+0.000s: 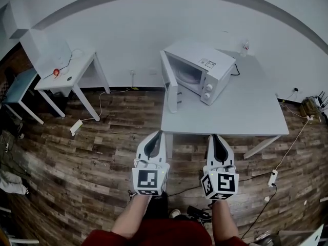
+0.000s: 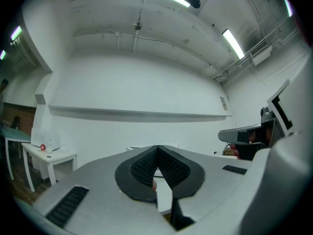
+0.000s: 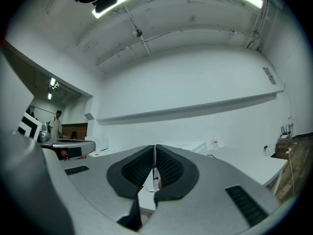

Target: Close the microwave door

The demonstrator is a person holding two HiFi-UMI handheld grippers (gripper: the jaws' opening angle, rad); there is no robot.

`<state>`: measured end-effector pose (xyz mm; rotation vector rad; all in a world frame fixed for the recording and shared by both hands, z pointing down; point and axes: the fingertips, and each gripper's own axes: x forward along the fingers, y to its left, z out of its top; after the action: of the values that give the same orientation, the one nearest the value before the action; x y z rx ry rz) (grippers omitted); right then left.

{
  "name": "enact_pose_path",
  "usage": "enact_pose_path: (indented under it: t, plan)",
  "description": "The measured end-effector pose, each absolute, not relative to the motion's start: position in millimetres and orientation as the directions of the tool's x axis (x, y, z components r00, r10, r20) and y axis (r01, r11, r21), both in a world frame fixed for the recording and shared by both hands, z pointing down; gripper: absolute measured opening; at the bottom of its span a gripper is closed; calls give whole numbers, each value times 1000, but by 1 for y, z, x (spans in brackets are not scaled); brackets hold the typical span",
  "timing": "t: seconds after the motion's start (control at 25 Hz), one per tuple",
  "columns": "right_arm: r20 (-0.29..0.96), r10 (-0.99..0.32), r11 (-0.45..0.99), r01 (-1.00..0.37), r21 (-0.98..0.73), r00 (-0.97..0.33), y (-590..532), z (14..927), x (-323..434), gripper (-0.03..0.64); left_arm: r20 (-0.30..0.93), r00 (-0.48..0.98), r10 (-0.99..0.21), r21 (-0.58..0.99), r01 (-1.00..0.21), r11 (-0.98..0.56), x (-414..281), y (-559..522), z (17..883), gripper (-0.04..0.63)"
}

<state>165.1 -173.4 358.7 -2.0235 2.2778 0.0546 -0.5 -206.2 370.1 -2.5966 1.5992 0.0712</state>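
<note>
A white microwave point(image 1: 205, 68) stands on the white table point(image 1: 241, 114), its door point(image 1: 169, 82) swung wide open toward the table's near left edge. Both grippers hang short of the table's front edge, pointing level at it. My left gripper point(image 1: 154, 135) is shut with nothing in it, in line with the open door. My right gripper point(image 1: 217, 137) is shut and empty too, facing the table's bare front. In the left gripper view the tips point(image 2: 157, 148) meet; in the right gripper view the jaws point(image 3: 154, 148) are pressed together, with the microwave point(image 3: 198, 145) small behind them.
A second white table point(image 1: 69, 73) with a small red object point(image 1: 56, 72) stands at the left, a blue chair point(image 1: 20, 85) beside it. Cables and power strips point(image 1: 76, 127) lie on the wooden floor. A small bottle point(image 1: 245, 47) stands behind the microwave.
</note>
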Motion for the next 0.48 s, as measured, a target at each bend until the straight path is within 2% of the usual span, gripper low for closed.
enact_pose_path:
  t: [0.48]
  plan:
    - [-72,-991,116,-993,-33,-114,-297,359,146,37,-85,476,-876,-47,-880,-473,-12,-328,370,26]
